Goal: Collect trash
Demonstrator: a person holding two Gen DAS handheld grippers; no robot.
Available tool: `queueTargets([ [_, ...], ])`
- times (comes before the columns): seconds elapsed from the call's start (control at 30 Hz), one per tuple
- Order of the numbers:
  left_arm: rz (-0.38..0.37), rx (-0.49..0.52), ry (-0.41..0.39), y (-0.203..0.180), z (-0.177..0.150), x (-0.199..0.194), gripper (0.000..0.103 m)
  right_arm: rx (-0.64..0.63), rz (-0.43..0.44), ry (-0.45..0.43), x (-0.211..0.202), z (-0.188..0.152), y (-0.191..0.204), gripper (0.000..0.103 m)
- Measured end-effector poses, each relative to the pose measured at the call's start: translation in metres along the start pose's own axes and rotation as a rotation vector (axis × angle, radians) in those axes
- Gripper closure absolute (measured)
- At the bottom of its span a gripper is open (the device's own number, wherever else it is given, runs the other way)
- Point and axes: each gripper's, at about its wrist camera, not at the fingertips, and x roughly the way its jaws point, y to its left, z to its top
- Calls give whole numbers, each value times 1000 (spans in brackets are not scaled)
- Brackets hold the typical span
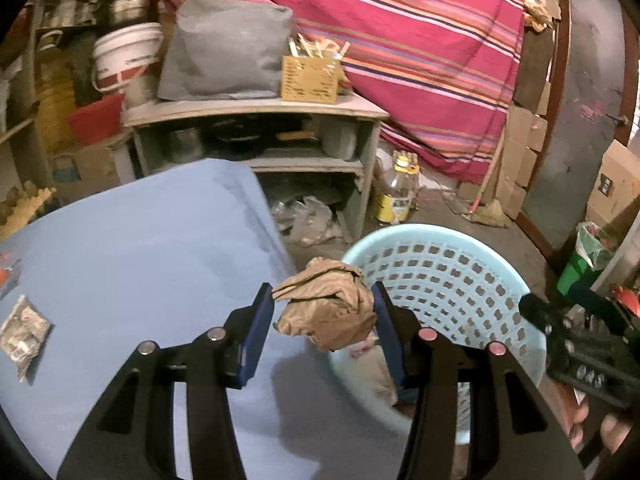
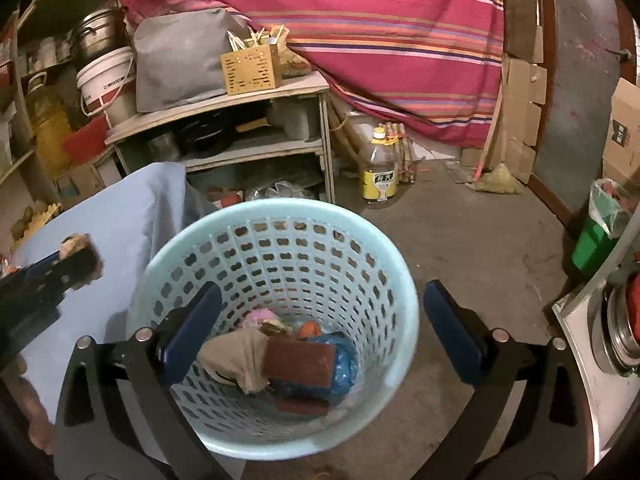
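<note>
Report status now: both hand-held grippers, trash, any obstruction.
Left hand-held gripper shut on crumpled brown paper wad, at pale blue perforated plastic basket rim. Right hand-held gripper open, empty, over basket. Nothing blocking the drop.

Pale aqua basket [image 2: 400,280] w/ a grid of holes; inside, a brick-red block [image 2: 300,356], blue plastic bag [image 2: 340,364] & tan rag [image 2: 240,356]. Brown crumpled paper [image 1: 326,308] betw navy pads [image 1: 260,320] on black fingers. Light blue table cloth [image 1: 140,248]. Behind: magenta cloth [image 1: 400,40] w/ orange, pink, navy stripes; grey bag [image 1: 224,48]; green bin [image 2: 592,248]; bottle w/ yellow label [image 2: 379,180]
</note>
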Motion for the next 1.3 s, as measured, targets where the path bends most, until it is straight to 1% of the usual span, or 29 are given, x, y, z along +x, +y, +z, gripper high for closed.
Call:
queueTargets([
  [0.07, -19, 11, 21, -10, 3, 11, 53, -2, -4, 6, -2, -2, -3, 5],
  [0.2, -43, 32, 51, -29, 9, 31, 53, 0, -44, 19, -3, -6, -12, 5],
  [0.3, -68, 29, 75, -39, 11, 44, 50, 20, -50, 31, -2, -8, -21, 5],
  [0.37, -69, 38, 86, -44, 13, 49, 42, 29, -60, 35, -1, -9, -27, 5],
  [0.4, -62, 41, 87, -46, 14, 51, 32, 35, -63, 37, -1, -10, -30, 5],
  [0.43, -57, 41, 84, -47, 15, 51, 26, 42, -65, 38, -1, -10, -32, 5],
  [0.5, -61, 35, 71, -45, 16, 48, 25, 54, -67, 37, -1, -12, -35, 5],
  [0.6, -68, 13, 82, -38, 18, 46, 23, 56, -71, 35, -3, -12, -34, 5],
  [0.67, -81, -13, 82, -30, 18, 40, 18, 51, -72, 32, -2, -11, -31, 5],
  [0.7, -78, -23, 76, -26, 17, 36, 13, 49, -71, 32, -2, -11, -29, 5],
  [0.83, -53, -47, 53, -3, 12, 13, 12, 49, -52, 22, -4, -8, -18, 4],
  [0.93, -26, -59, 40, 22, 7, -5, 11, 46, -21, 9, -6, -4, 0, 4],
  [1.0, 21, -70, 19, 49, 2, -23, 7, 43, 1, 7, -5, -3, 17, 4],
  [1.13, 102, -98, -5, 102, -12, -52, 7, 23, 43, 8, 1, -2, 56, 4],
  [1.2, 150, -109, -12, 136, -22, -68, 7, -13, 50, 1, 4, -2, 80, 4],
  [1.3, 226, -120, -17, 181, -35, -85, 6, -103, 63, -12, 6, -8, 121, 4],
])
